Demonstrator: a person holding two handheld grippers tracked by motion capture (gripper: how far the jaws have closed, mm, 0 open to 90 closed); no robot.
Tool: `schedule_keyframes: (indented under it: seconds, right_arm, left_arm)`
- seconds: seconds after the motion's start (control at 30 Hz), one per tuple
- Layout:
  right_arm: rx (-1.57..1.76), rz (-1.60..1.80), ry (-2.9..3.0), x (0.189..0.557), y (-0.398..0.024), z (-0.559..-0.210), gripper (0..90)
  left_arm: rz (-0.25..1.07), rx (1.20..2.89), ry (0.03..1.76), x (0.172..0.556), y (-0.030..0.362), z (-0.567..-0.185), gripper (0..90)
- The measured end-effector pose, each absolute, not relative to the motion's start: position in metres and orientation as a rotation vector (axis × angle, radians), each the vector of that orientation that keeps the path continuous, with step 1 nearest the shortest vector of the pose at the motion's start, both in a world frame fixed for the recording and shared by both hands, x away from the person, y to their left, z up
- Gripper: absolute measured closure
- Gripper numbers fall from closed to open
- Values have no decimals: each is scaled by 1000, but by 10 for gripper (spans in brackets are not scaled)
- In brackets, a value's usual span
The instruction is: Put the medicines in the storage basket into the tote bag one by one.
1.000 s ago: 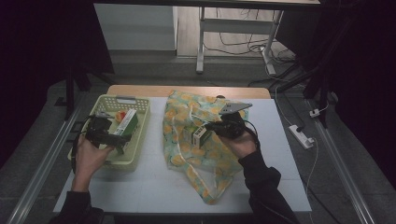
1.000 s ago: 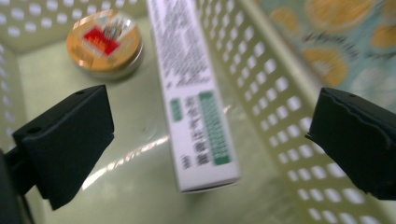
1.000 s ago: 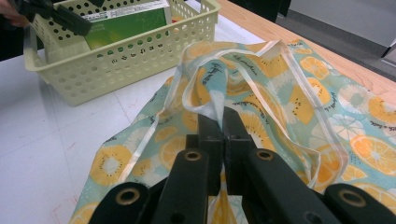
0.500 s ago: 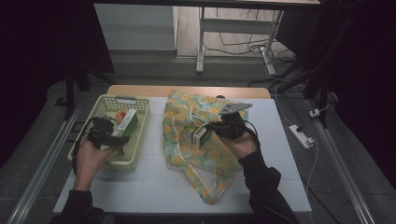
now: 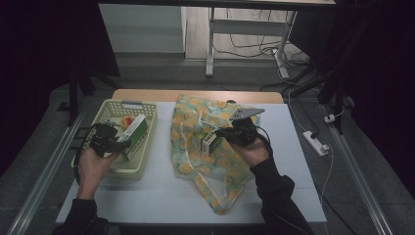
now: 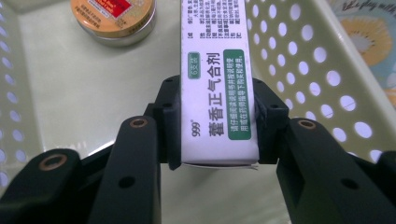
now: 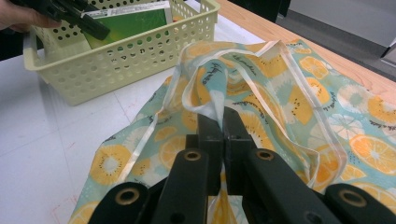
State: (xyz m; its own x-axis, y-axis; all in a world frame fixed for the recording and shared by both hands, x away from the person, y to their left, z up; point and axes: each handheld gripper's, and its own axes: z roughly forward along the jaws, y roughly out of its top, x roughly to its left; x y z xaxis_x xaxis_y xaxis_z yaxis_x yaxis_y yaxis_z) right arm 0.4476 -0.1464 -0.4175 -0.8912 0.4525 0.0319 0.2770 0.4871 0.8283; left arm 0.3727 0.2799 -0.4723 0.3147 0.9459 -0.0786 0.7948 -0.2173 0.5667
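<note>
Two pairs of tongs are at work over the white tabletop, one in each of the person's hands. Left tongs sit inside the pale green basket at the left of the tabletop. Their jaws have just been closing, and now both pads press on the sides of a long white box with a green panel and printed characters. From above, the same box lies tilted in the basket, with its near end between the jaws of the left tongs, and the left hand is over the basket's near rim. A round tin with an orange lid and a red label rests on the basket floor beyond the box, apart from it.

Right tongs are pinched tight on the pale edge of the bag, a thin cloth one printed with orange and kiwi slices on a blue-green ground. The strip of hem rises from between the jaws, and the bag's mouth is lifted open just past them. In the high view the bag is spread across the middle of the tabletop, just beside the basket, and the right tongs hold it near its middle. A small green and white carton shows in the bag's mouth, just beside the jaws. The right hand rests over the bag's right half.
</note>
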Motion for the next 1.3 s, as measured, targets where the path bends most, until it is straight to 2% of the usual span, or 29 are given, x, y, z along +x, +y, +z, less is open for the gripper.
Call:
schedule_keyframes:
  seconds: [0.37,0.77,1.3]
  right_arm:
    - [630,1369,2531,448,-148,-416,892]
    - [631,1375,2530,448,-148,-415,892]
    - [646,1374,2523,449,-151,-414,893]
  left_arm:
    - [404,2012,1475,363,295,-455,622]
    - [417,1951,1364,349,294,-428,622]
    - [361,2001,1177,337,257,-405,622]
